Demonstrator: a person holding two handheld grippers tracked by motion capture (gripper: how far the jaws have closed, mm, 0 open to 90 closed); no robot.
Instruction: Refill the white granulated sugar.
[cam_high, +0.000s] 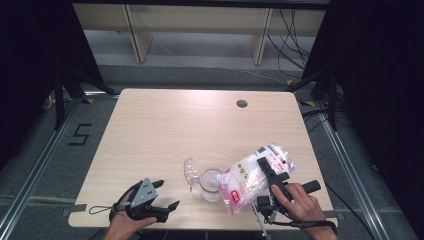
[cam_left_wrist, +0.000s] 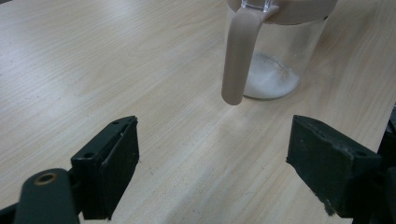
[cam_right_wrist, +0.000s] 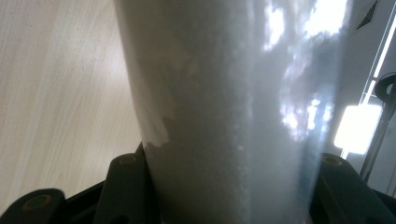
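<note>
Pale wood-grain counter (cam_high: 165, 135) carries everything, and the clear jar (cam_high: 211, 185) near its front edge serves as the landmark. Tilted over the jar from the jar's right is a clear plastic bag (cam_high: 252, 177) of white granules with red print, its lower end resting at the jar's rim and its upper end angled up and away to the right. The right claw (cam_high: 272, 172) clamps this bag across its middle; in the right gripper view the white-filled bag (cam_right_wrist: 233, 116) stands squeezed between the two black jaws, touching both. A thin layer of white granules (cam_left_wrist: 273, 79) lies in the bottom of the jar (cam_left_wrist: 280, 51), seen in the left gripper view. The jar's clear lid (cam_high: 191, 171) is swung open on the jar's left side, its beige latch strap (cam_left_wrist: 239, 56) hanging down the glass wall. To the left of the jar, well apart, the left claw (cam_high: 167, 195) rests near the counter's front edge, jaws spread wide with bare wood between them.
</note>
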